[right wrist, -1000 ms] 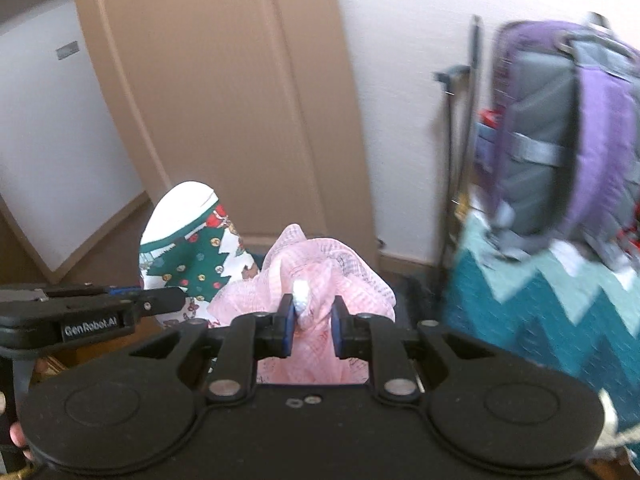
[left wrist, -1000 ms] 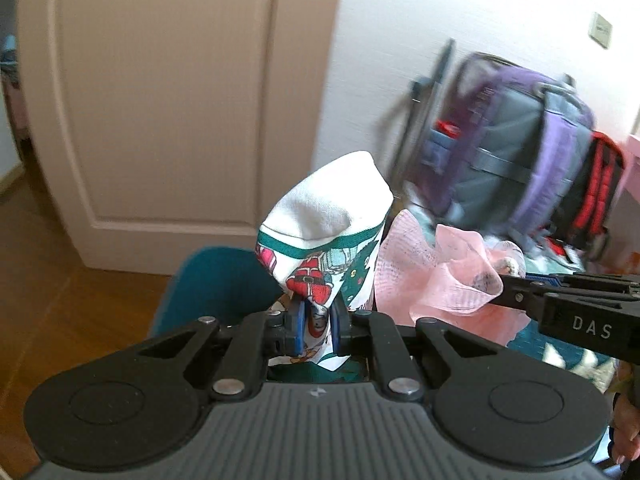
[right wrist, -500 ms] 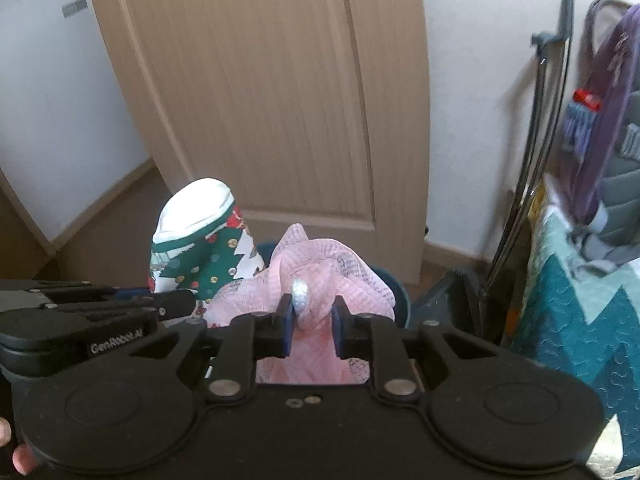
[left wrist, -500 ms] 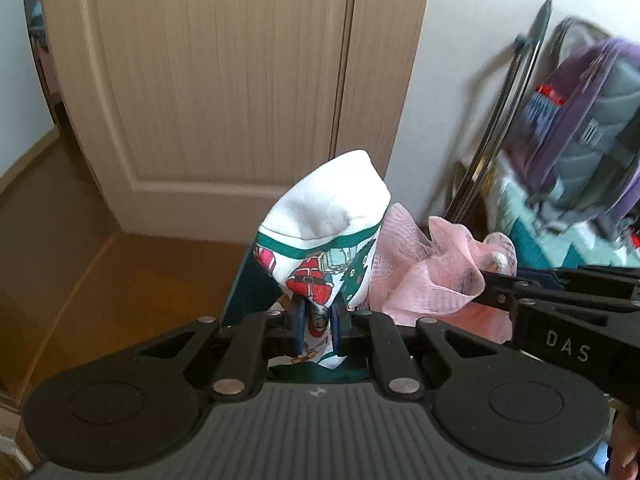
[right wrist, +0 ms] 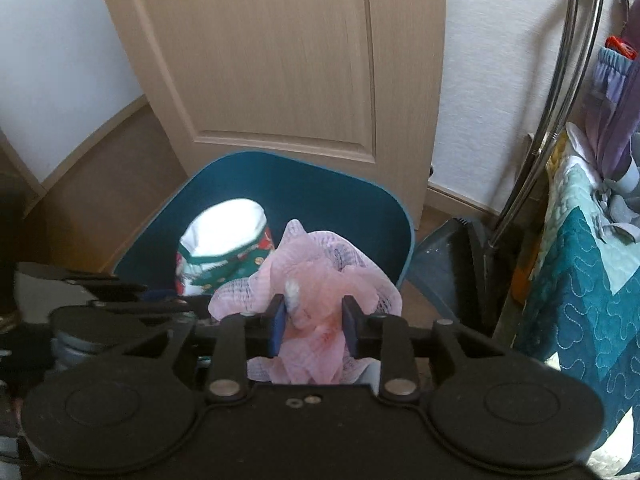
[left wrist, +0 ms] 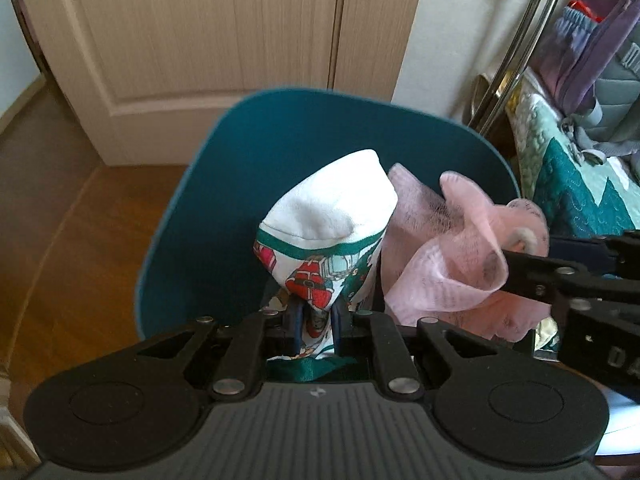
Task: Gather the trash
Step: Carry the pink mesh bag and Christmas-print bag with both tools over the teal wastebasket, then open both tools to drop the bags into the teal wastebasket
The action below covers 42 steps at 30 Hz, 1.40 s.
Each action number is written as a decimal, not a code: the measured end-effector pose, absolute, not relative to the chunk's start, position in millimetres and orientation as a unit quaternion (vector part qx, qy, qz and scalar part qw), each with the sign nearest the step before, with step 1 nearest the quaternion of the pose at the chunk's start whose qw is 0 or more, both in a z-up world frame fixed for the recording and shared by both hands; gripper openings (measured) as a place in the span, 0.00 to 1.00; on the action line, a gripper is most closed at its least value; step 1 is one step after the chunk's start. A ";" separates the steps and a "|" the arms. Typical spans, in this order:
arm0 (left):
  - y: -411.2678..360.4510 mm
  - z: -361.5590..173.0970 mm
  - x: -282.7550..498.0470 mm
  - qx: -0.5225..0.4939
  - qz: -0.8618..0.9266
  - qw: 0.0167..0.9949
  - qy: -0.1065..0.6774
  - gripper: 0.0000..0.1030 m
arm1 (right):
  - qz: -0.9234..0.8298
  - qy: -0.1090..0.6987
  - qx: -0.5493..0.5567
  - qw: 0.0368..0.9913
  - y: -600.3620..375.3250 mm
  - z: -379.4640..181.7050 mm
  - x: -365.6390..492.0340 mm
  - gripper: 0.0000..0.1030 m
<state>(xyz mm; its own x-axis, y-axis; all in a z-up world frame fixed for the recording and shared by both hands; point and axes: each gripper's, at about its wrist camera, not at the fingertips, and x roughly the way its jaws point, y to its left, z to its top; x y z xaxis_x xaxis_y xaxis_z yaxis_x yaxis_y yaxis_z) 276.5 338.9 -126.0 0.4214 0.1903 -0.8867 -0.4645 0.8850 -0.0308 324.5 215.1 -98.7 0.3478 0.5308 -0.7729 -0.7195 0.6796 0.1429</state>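
A teal bin (left wrist: 320, 136) stands on the floor by the door; it also shows in the right wrist view (right wrist: 320, 196). My left gripper (left wrist: 316, 320) is shut on a white sock with a green band and Christmas print (left wrist: 332, 216), held over the bin's opening. The sock also shows in the right wrist view (right wrist: 224, 236). My right gripper (right wrist: 312, 324) has its fingers apart, with a crumpled pink mesh cloth (right wrist: 316, 276) still lying between them above the bin. The pink cloth also shows in the left wrist view (left wrist: 452, 248).
A beige door (right wrist: 280, 52) and white wall stand behind the bin. A dark dustpan (right wrist: 448, 256) with metal poles (right wrist: 560, 92) leans to the bin's right. A teal quilt (right wrist: 588, 264) and purple backpack (left wrist: 592, 36) lie at the right. Wooden floor (left wrist: 68, 216) lies at the left.
Both grippers have moved forward and tilted down over the teal bin, which now fills the middle of both views. The right gripper's fingers have opened around the pink cloth.
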 end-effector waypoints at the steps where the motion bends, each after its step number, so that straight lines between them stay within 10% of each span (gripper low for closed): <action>1: 339.0 -128.4 276.7 -0.140 0.197 0.830 0.503 0.18 | 0.383 0.424 -0.110 0.813 214.0 -98.3 325.7 0.32; 33: 229.8 6.4 186.6 -0.108 0.117 0.896 0.414 0.30 | 0.409 0.350 -0.029 0.842 49.7 18.6 251.6 0.49; 37: 201.2 19.3 170.6 -0.103 0.104 0.904 0.402 0.62 | 0.415 0.339 -0.015 0.844 23.1 30.2 236.2 0.50; 42: 158.1 29.2 156.3 -0.081 0.071 0.912 0.395 0.63 | 0.416 0.327 -0.002 0.849 -13.5 38.6 219.8 0.52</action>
